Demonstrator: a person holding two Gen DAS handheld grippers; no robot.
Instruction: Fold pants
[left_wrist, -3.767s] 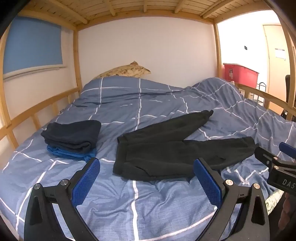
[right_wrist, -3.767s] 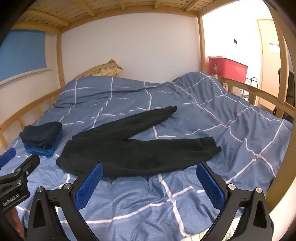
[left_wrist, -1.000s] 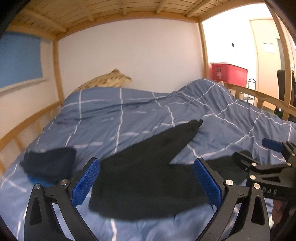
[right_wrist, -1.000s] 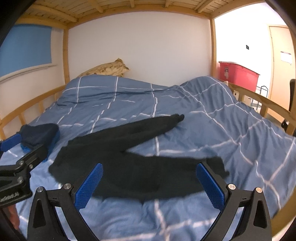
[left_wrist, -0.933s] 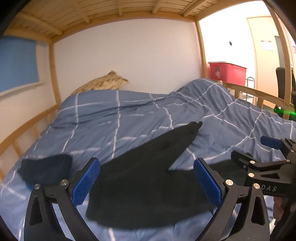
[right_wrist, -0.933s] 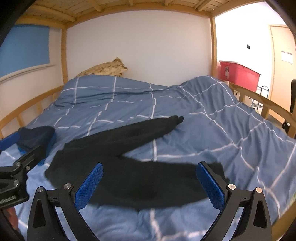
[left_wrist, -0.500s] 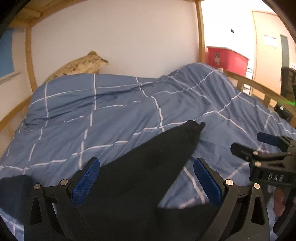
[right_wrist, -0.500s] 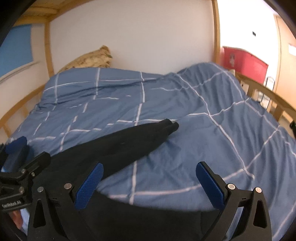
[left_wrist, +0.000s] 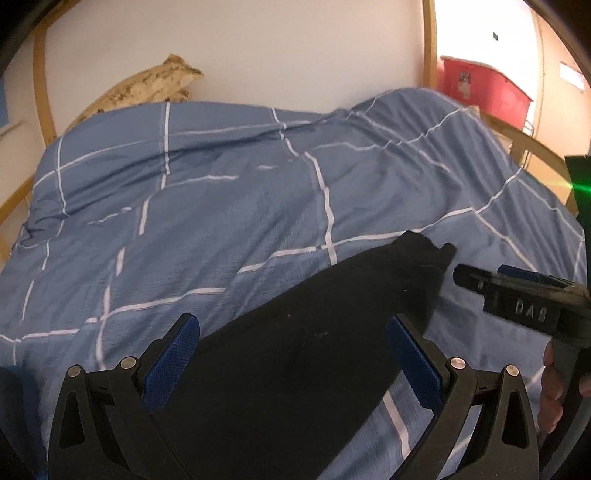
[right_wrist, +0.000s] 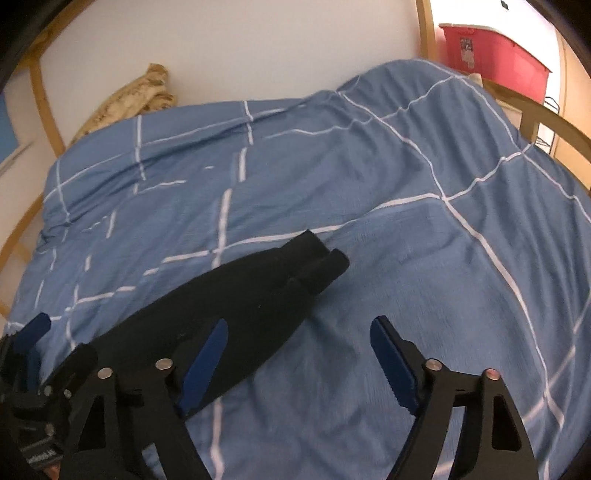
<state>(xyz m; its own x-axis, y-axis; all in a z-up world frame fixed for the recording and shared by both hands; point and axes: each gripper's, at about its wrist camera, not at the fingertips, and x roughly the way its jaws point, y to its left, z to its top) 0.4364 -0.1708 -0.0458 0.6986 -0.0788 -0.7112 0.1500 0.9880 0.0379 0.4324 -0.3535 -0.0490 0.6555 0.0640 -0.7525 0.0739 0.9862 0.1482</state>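
On the blue checked duvet (right_wrist: 424, 258) the black pants (left_wrist: 295, 369) lie flat, one leg running diagonally, cuff (right_wrist: 317, 266) pointing toward the far right. Left gripper (left_wrist: 291, 354) over the leg, jaws wide, holding nothing. Right gripper (right_wrist: 299, 354) spread wide too, left finger over the leg's edge, right finger over bare duvet. Wooden bed rail (right_wrist: 554, 122) bounds the right side, pillow (left_wrist: 147, 86) at the wall.

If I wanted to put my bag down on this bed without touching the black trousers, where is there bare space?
Bare duvet lies right of the trouser leg, toward the wooden rail, and beyond its cuff, up to the pillow. Near the cameras it is crowded: both open grippers, left and right, hover there.
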